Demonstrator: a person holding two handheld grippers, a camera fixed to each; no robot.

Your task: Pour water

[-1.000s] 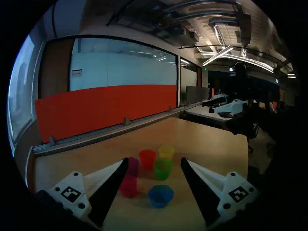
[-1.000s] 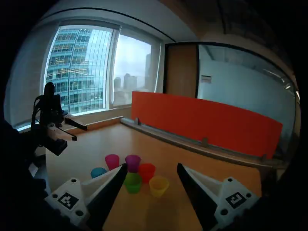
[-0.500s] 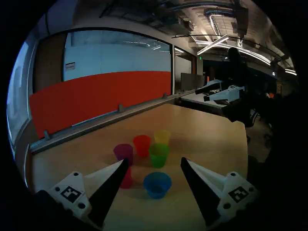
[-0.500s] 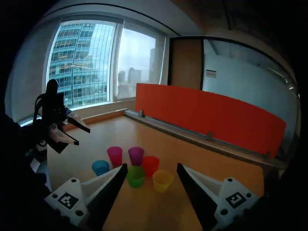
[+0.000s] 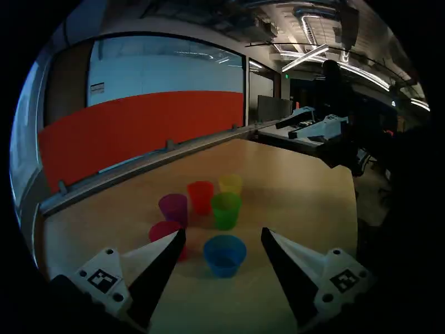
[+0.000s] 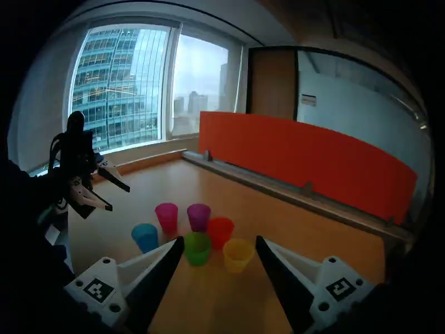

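Half-hidden cup, dim far gripper

In the left gripper view, one finger (image 5: pixel 158 267) of my left gripper (image 5: pixel 222 229) covers the lower half of the pink cup (image 5: pixel 164 229) just left of the blue cup (image 5: pixel 225 255). Whether the blue cup holds water I cannot tell. Far beyond the blue cup, to its right, my right gripper (image 5: pixel 285 130) is small, its rear end lost in shadow.
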